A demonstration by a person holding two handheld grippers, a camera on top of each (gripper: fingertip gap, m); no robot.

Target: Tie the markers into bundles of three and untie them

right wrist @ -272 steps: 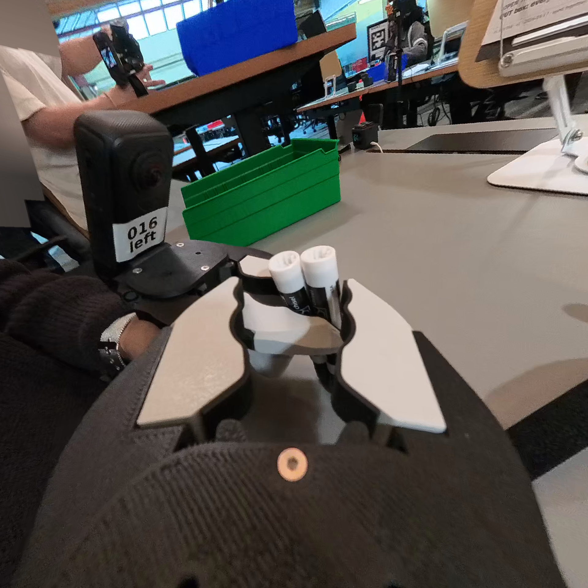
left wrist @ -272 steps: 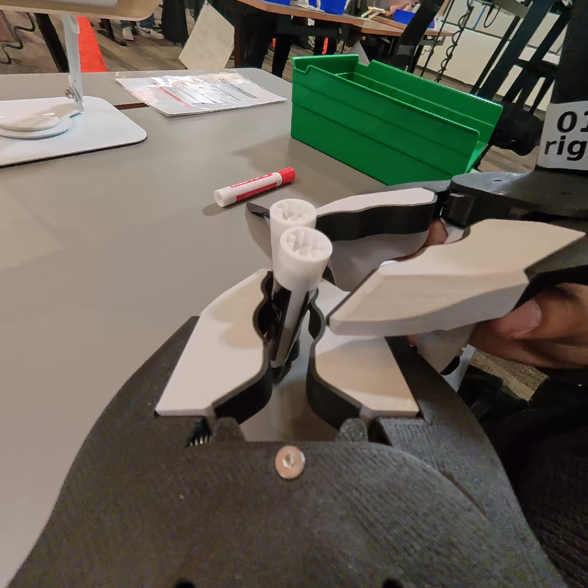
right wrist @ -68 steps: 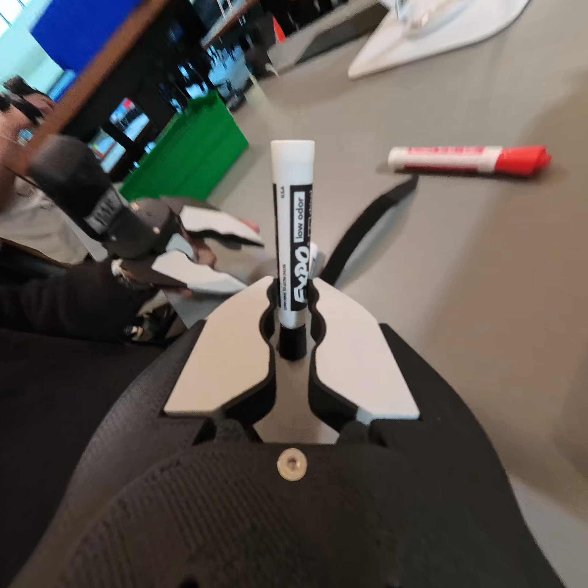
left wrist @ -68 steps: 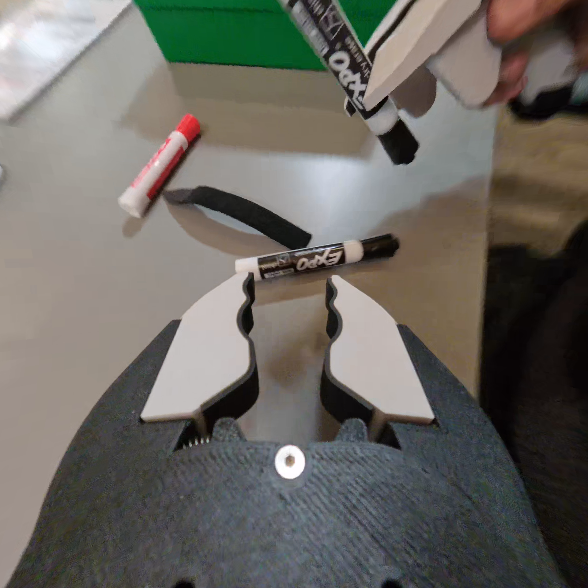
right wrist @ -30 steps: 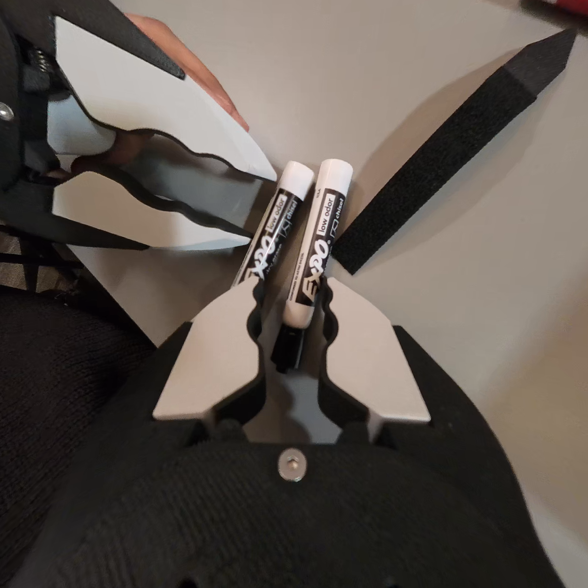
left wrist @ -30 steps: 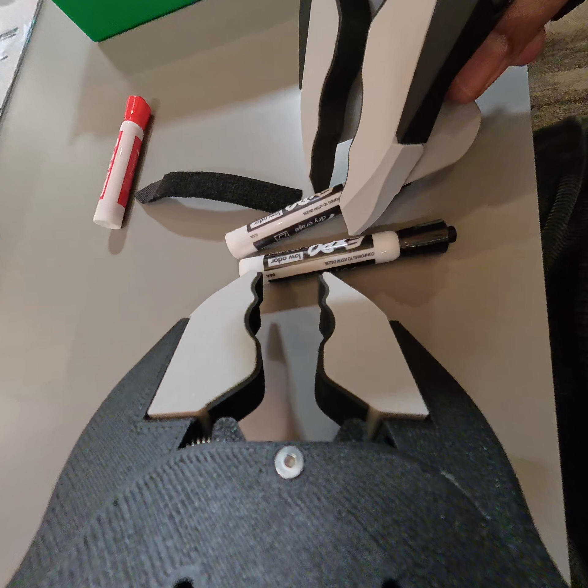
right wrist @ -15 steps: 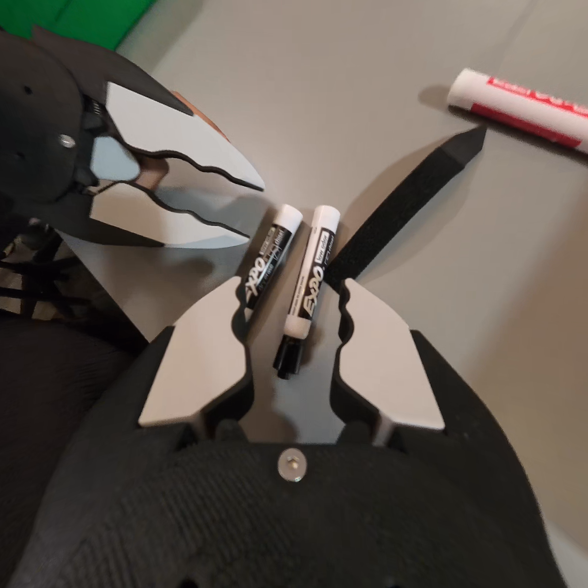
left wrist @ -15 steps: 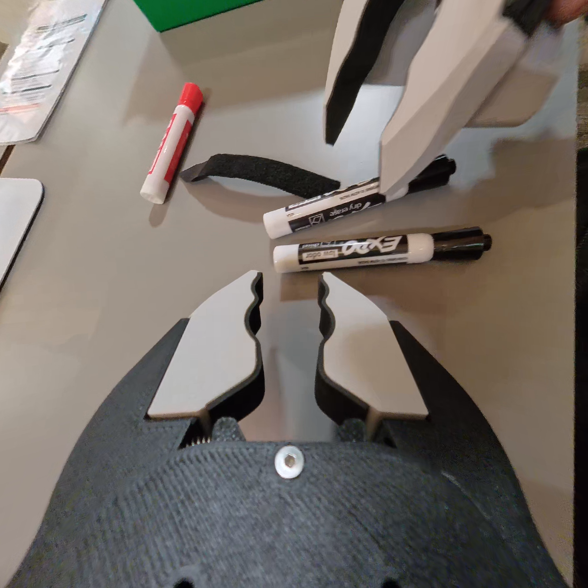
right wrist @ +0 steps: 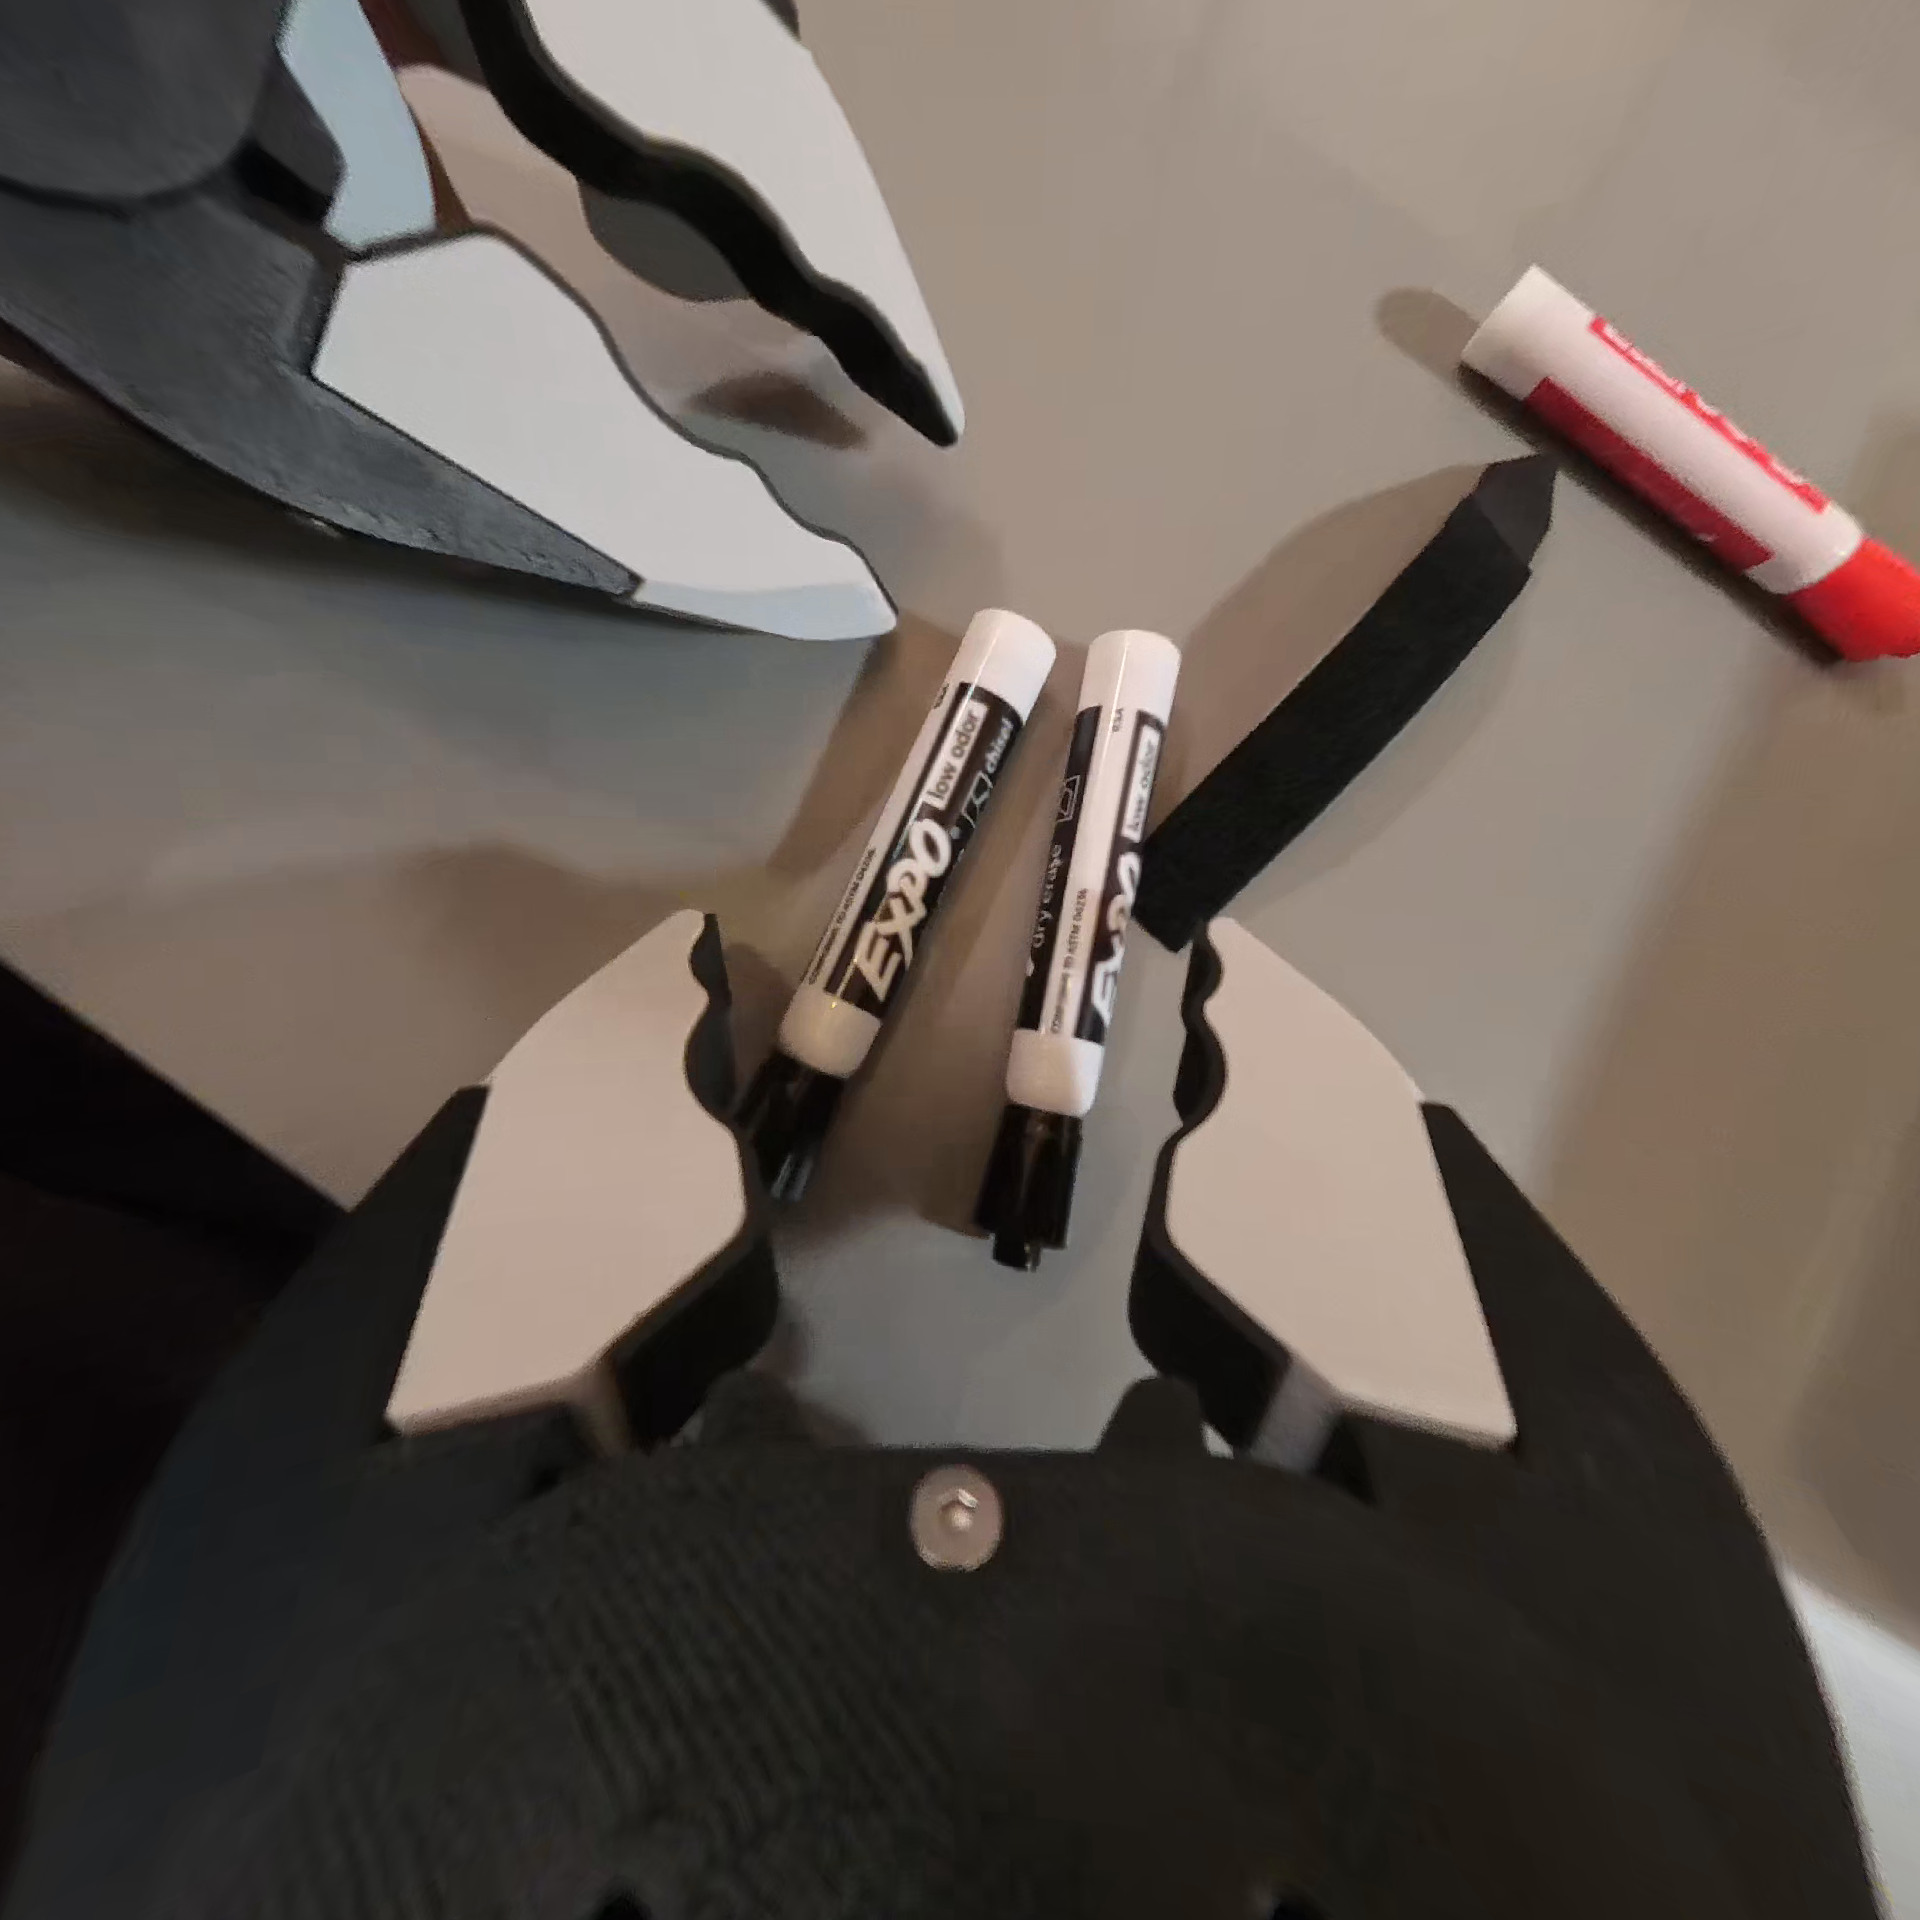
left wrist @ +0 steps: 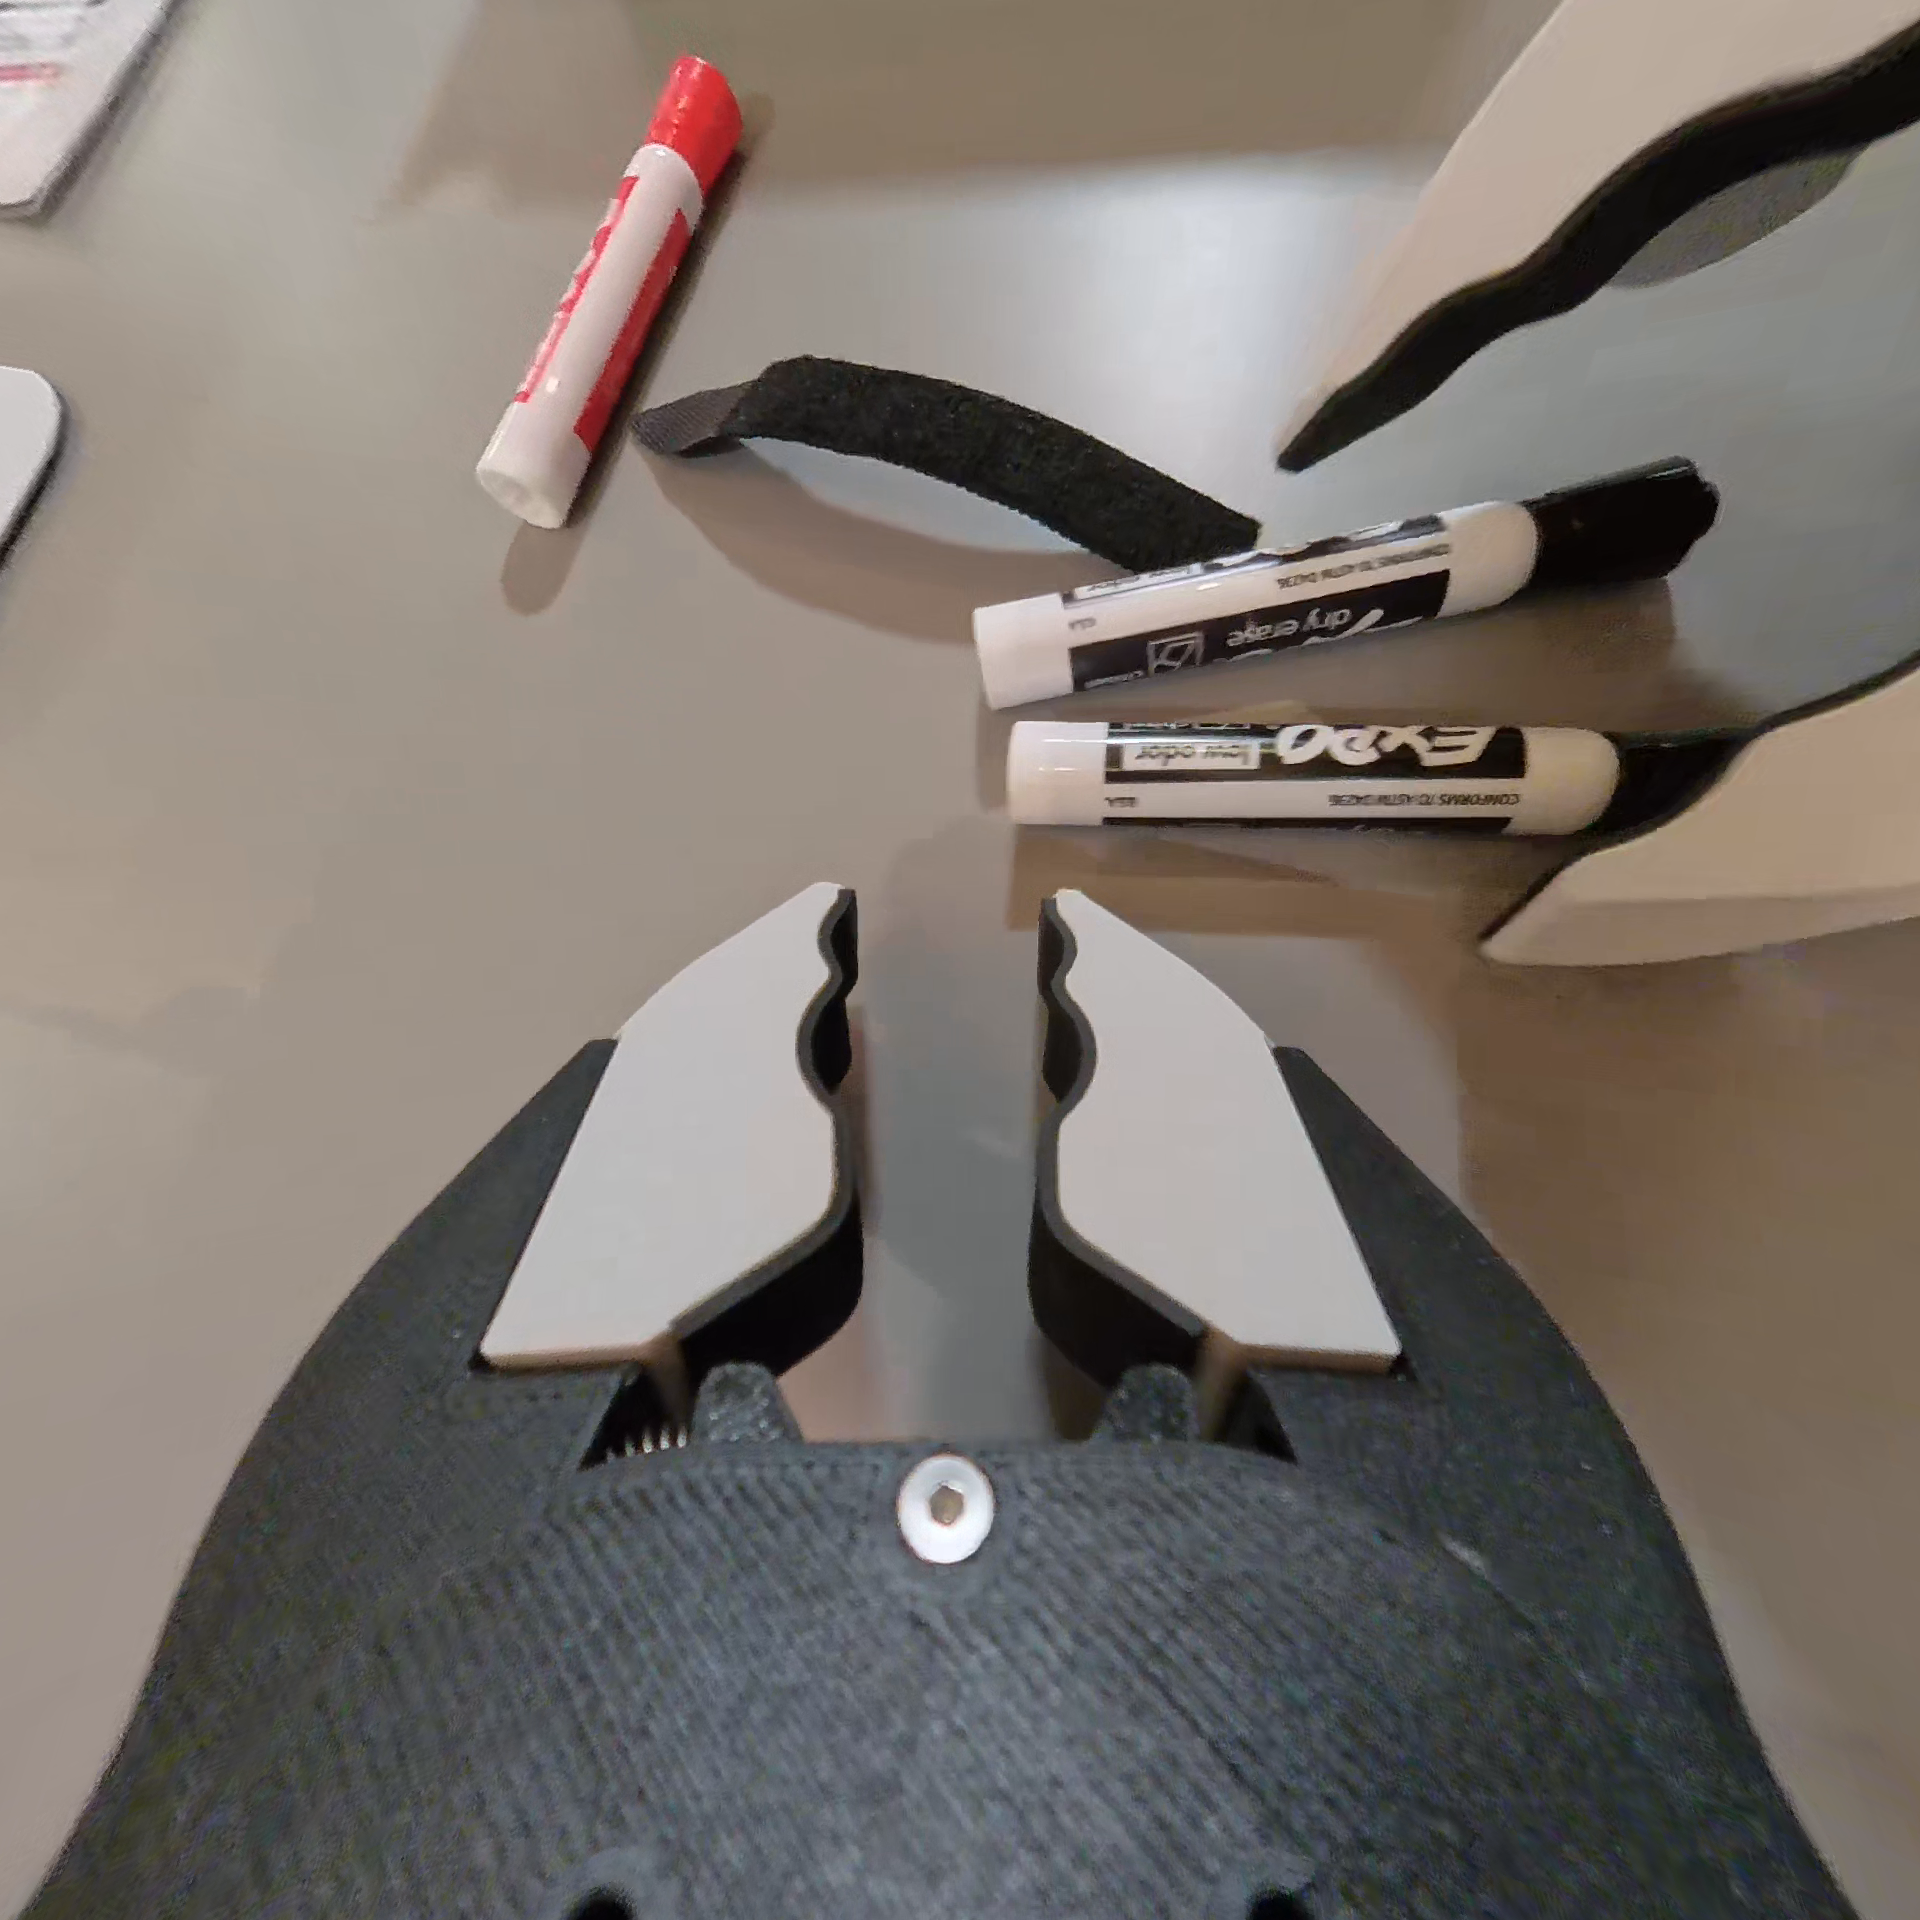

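Grey table (left wrist: 260, 727) (smooth, matte), white rounded pad corner (left wrist: 21, 447) at its left edge

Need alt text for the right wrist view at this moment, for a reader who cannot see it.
The open right gripper hovers over two black markers lying side by side on a grey table, holding nothing. A black strap and a red marker lie beyond them, and the open left gripper points in from the upper left.

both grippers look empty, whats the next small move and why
Probably close the open right gripper on the two black markers lying loose between its fingers. The red marker lies apart beyond the unfastened black strap, so three still need gathering. The left gripper is open too.
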